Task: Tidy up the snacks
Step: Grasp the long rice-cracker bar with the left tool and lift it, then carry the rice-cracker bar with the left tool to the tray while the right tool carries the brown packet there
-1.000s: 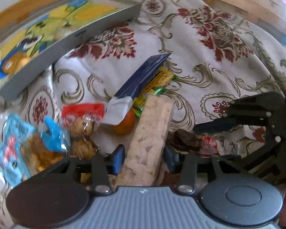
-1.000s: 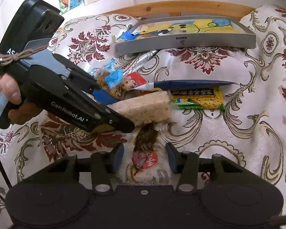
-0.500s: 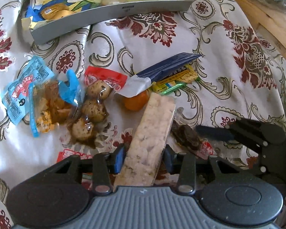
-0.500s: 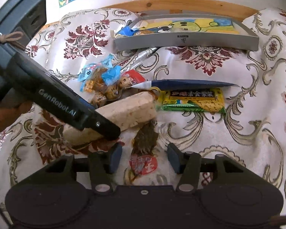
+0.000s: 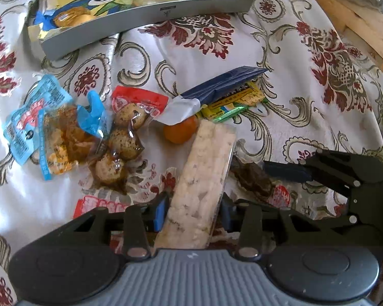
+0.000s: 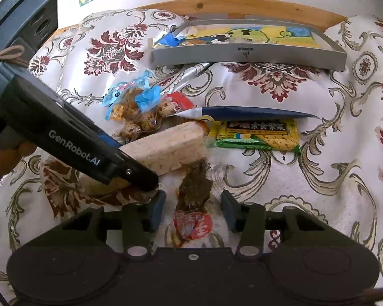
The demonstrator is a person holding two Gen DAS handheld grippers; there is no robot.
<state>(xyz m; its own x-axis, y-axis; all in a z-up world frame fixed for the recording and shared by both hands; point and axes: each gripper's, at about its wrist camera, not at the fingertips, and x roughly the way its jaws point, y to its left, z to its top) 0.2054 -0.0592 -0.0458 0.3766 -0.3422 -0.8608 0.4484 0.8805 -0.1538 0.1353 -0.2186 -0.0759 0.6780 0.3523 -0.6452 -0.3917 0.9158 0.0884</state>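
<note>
My left gripper (image 5: 193,213) is shut on the near end of a pale rice-cracker bar (image 5: 204,168) in clear wrap, which points away over the snack pile. In the right wrist view the same bar (image 6: 166,148) sticks out of the left gripper (image 6: 131,162). My right gripper (image 6: 193,210) is open, its fingers on either side of a dark dried-snack packet (image 6: 195,191) with a red label lying on the cloth. The grey tray (image 6: 247,53) with a cartoon bottom sits at the back and holds a few wrapped snacks at its left end.
On the floral cloth lie a blue packet (image 5: 51,125), a quail-egg packet (image 5: 125,140), an orange (image 5: 178,134), a navy packet (image 5: 224,84) and a yellow-green packet (image 6: 255,135). A wooden edge (image 6: 242,6) runs behind the tray. A hand (image 6: 2,158) holds the left gripper.
The left gripper, with the bar held throughout, has turned until the tray faces it, and in the right view it has dropped lower and to the left. The right gripper has barely moved.
</note>
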